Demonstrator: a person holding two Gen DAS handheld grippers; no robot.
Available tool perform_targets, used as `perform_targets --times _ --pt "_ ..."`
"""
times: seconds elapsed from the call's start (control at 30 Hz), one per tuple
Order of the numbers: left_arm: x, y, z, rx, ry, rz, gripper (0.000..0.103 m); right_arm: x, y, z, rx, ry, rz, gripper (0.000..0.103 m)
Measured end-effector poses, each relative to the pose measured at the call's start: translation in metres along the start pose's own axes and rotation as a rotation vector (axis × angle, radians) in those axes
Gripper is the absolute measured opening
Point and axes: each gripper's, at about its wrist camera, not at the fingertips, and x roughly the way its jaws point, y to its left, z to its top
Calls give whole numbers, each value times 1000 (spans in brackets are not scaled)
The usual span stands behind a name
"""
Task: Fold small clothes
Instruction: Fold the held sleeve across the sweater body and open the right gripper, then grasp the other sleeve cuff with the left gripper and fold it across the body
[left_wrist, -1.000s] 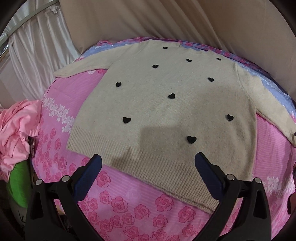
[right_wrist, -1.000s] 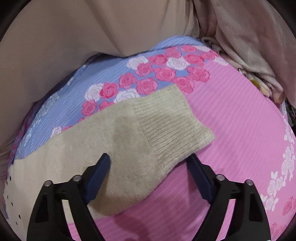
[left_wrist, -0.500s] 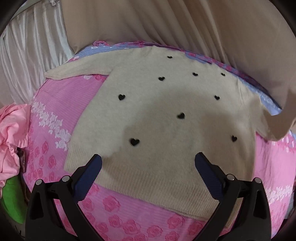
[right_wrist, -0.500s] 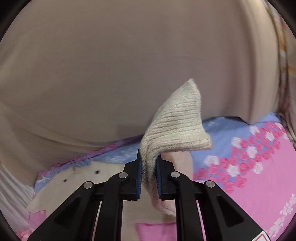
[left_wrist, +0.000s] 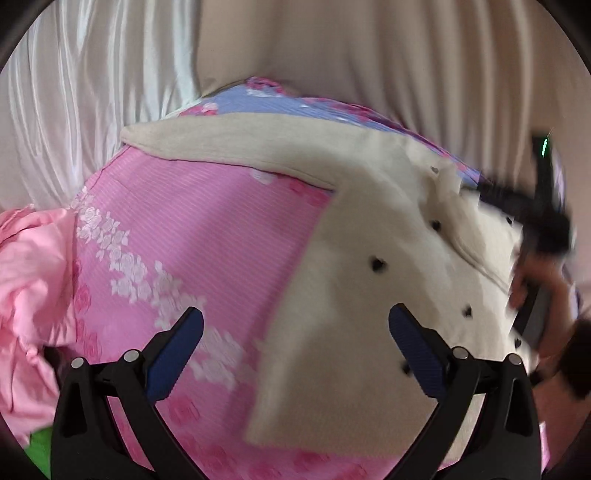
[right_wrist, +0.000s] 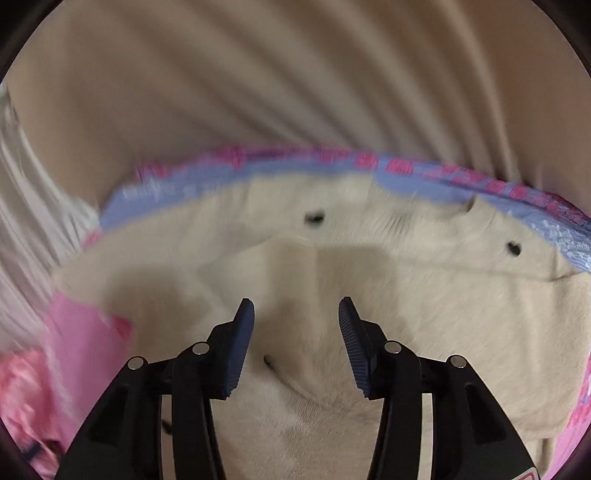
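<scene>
A cream knitted sweater with small black hearts lies flat on a pink floral bedspread. Its left sleeve stretches out to the left. Its right sleeve lies folded across the sweater's body. My left gripper is open and empty above the sweater's left edge. My right gripper is open and empty just above the folded sleeve; it also shows blurred at the right of the left wrist view.
A heap of pink cloth lies at the left of the bed. Beige curtains hang behind the bed, white curtains at the left. The bedspread's far edge is blue with roses.
My right gripper carried the right sleeve's cuff over the sweater's body and has let it go, opening. My left gripper has swung toward the sweater's left side.
</scene>
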Motion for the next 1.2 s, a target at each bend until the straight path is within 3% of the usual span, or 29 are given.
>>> perform_targets --times 0.1,0.17,0.27,0.43,0.5,0.63,0.7,0.73,0.83,1.0,1.1,1.2 --pt "27 38 38 -115 3 -59 98 -6 5 -27 -24 0 -43 48" --pt "48 64 64 -205 -11 -74 98 -22 4 -45 -28 -24 -89 60" --pt "90 118 109 -426 -13 -102 98 -50 -19 -79 -19 -11 -132 61" --pt "137 182 171 -554 -109 41 98 -84 -55 -123 4 53 -221 63" --pt "152 199 184 -598 -113 66 98 -96 -66 -140 45 78 -246 64" --pt "190 228 191 -717 -59 41 95 -108 -76 -164 121 116 -256 67" --pt "185 224 193 -707 -127 49 77 -113 -79 -174 148 126 -266 67" --pt "188 221 195 -692 -114 26 54 -114 -80 -177 152 130 -268 67" --pt "185 206 200 -638 -116 43 15 -114 -82 -183 163 139 -275 67" --pt "136 173 210 -509 -238 3 11 -118 -88 -190 194 135 -274 67" --pt "95 130 223 -394 -301 -63 11 -123 -92 -195 208 126 -266 67" --pt "41 63 233 -236 -361 -171 10 -130 -98 -200 231 111 -254 67"
